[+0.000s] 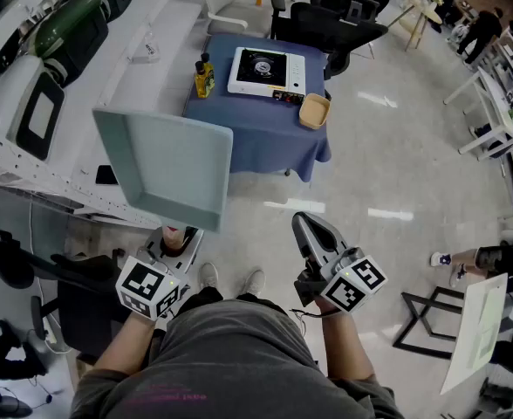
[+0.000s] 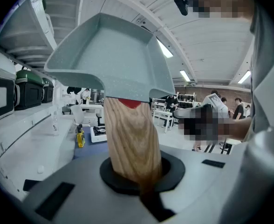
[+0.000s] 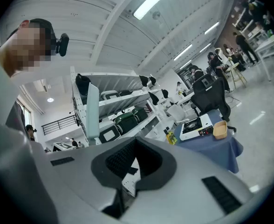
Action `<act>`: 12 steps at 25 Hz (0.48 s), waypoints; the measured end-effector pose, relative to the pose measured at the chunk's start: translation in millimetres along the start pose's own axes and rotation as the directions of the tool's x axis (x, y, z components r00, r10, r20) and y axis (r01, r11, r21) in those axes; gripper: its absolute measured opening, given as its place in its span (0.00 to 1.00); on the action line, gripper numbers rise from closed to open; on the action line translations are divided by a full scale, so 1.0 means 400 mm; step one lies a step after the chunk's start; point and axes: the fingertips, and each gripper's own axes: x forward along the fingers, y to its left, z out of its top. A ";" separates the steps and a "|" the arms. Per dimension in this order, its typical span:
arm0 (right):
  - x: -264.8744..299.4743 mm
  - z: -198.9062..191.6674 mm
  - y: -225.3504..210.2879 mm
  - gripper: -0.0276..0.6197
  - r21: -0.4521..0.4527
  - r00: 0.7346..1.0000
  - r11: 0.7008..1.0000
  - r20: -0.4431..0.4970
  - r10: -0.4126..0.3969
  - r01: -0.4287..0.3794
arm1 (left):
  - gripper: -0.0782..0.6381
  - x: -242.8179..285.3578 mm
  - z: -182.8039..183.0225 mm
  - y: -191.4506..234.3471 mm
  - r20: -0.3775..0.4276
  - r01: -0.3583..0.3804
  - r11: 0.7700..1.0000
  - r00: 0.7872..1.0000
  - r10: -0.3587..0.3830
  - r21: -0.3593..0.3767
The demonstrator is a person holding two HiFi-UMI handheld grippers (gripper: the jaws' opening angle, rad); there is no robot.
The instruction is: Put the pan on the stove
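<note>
A square pale green pan (image 1: 165, 164) with a wooden handle (image 2: 130, 139) is held up in front of me, tilted, its handle clamped in my left gripper (image 1: 180, 238). In the left gripper view the pan (image 2: 109, 59) fills the top and the jaws grip the handle near its base. The white stove (image 1: 265, 70) sits far ahead on a table with a blue cloth (image 1: 256, 133). My right gripper (image 1: 304, 225) hangs at the right, shut, with nothing in it. In the right gripper view I see the pan's edge (image 3: 92, 108) and the stove (image 3: 195, 125).
A yellow bottle (image 1: 204, 77) stands left of the stove and a tan bowl (image 1: 314, 110) sits at the table's right corner. White shelving with green cases (image 1: 73, 24) runs along the left. Black office chairs (image 1: 335, 24) stand behind the table. Other people work at the far right.
</note>
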 end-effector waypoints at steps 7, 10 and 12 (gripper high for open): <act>-0.004 0.002 -0.019 0.05 -0.024 1.000 1.000 -0.013 0.002 -0.002 | 0.11 0.023 -0.017 -0.012 -0.020 -0.004 1.000 1.000 0.004 -0.009; -0.009 0.009 -0.027 0.05 -0.031 1.000 1.000 -0.016 0.004 -0.005 | 0.11 0.031 -0.017 -0.020 -0.024 -0.006 1.000 1.000 0.006 -0.008; -0.015 0.010 -0.038 0.05 -0.027 1.000 1.000 -0.019 0.004 -0.005 | 0.11 0.039 -0.015 -0.025 -0.024 -0.008 1.000 1.000 0.007 -0.010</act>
